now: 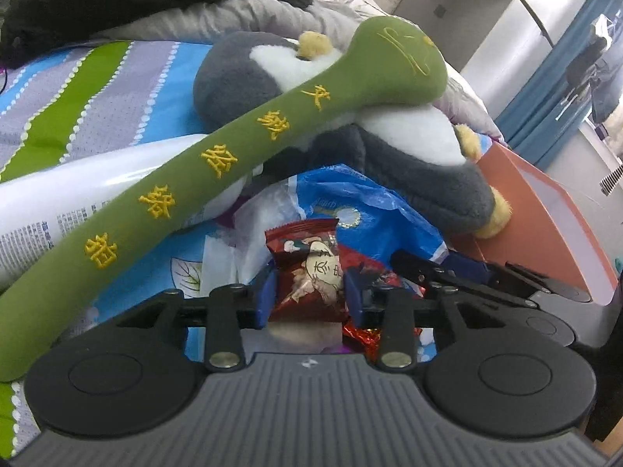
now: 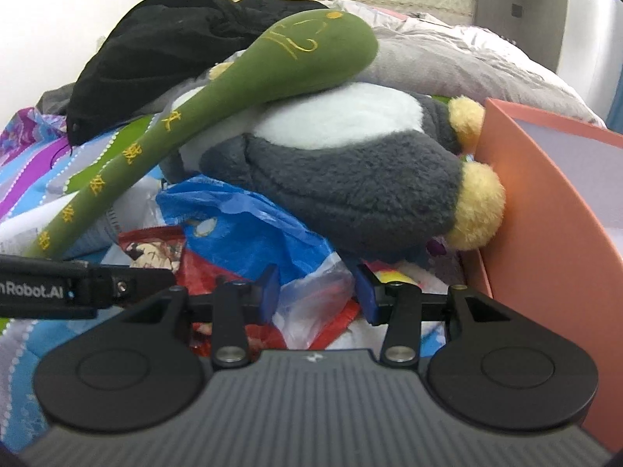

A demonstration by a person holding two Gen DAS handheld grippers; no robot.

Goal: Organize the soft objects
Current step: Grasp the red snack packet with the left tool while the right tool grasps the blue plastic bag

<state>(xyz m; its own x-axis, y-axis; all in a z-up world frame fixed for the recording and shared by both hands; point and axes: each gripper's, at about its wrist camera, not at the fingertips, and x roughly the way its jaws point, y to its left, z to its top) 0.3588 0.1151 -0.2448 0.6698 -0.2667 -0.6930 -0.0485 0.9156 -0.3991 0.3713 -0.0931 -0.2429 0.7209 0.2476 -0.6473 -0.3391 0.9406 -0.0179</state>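
Observation:
A grey and white plush penguin [image 1: 350,132] [image 2: 342,171] lies on the bed with a long green plush stick [image 1: 218,163] [image 2: 218,97] bearing yellow characters across it. My left gripper [image 1: 310,292] is shut on a red snack packet [image 1: 307,272], also seen in the right wrist view [image 2: 153,249]. My right gripper [image 2: 317,292] is open over a blue and clear plastic bag [image 2: 249,229], just in front of the penguin. The bag also shows in the left wrist view [image 1: 350,202].
An orange box [image 2: 545,214] [image 1: 545,210] stands at the right, touching the penguin's feet. A white bottle [image 1: 78,202] lies at the left under the green stick. Black clothing [image 2: 163,46] and a grey quilt [image 2: 447,62] lie behind. The bedsheet [image 1: 78,89] is striped.

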